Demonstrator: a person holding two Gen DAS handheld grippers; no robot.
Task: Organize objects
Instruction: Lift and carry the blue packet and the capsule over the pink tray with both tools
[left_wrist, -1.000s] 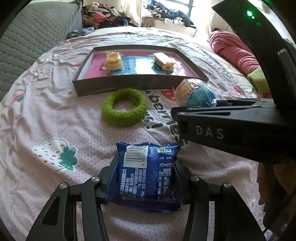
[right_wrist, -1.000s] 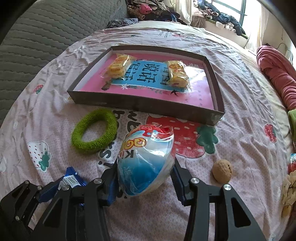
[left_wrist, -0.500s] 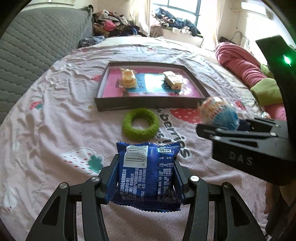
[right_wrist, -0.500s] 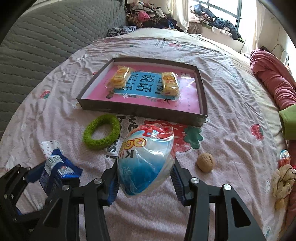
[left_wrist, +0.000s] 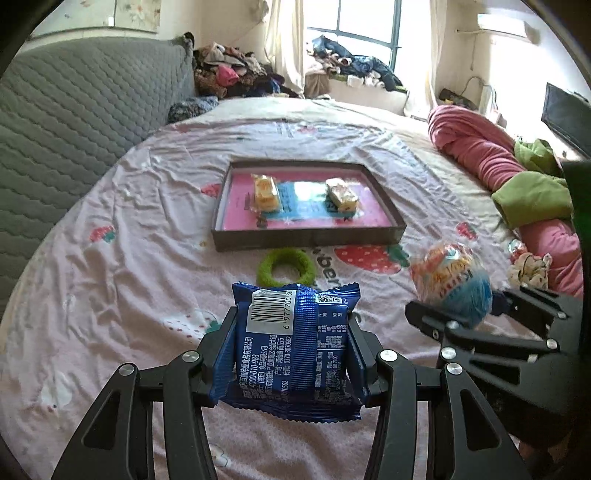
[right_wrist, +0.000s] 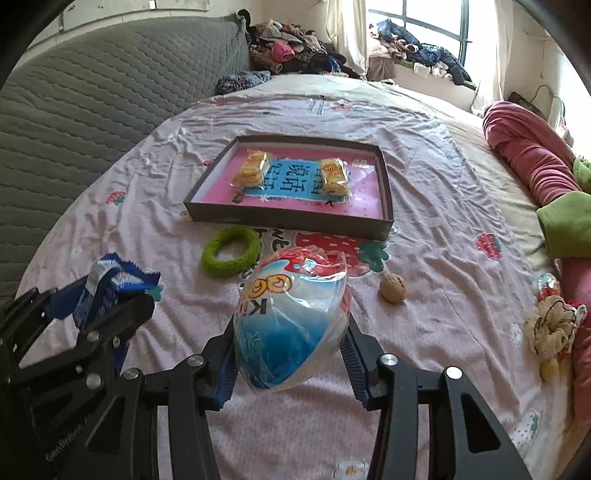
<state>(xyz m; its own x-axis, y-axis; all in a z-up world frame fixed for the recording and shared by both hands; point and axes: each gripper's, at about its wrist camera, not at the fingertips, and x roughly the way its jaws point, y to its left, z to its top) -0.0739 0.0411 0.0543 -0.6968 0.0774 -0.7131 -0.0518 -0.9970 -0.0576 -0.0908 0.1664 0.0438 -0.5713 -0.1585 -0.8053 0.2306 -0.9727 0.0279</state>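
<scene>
Left wrist view: left gripper (left_wrist: 293, 345) clamped on blue snack packet (left_wrist: 295, 350), held above the bedsheet (left_wrist: 122, 258); tray (left_wrist: 308, 240) straight ahead, long side crosswise, beyond green ring (left_wrist: 286, 266). Right wrist view: right gripper (right_wrist: 291, 354) clamped on wrapped egg-shaped toy (right_wrist: 293, 325), tray (right_wrist: 290, 220) likewise dead ahead. Neither clearly nearer.

Glossy crinkled blue foil snack packet (left_wrist: 295, 347); shiny clear-plastic egg-shaped wrapper (right_wrist: 291, 325); fuzzy green cloth ring (right_wrist: 231, 251); matt dark cardboard tray (right_wrist: 295, 221) with slick pink lining; soft rumpled cotton strawberry bedsheet (right_wrist: 443, 229); quilted grey fabric headboard (right_wrist: 92, 110), far left.
</scene>
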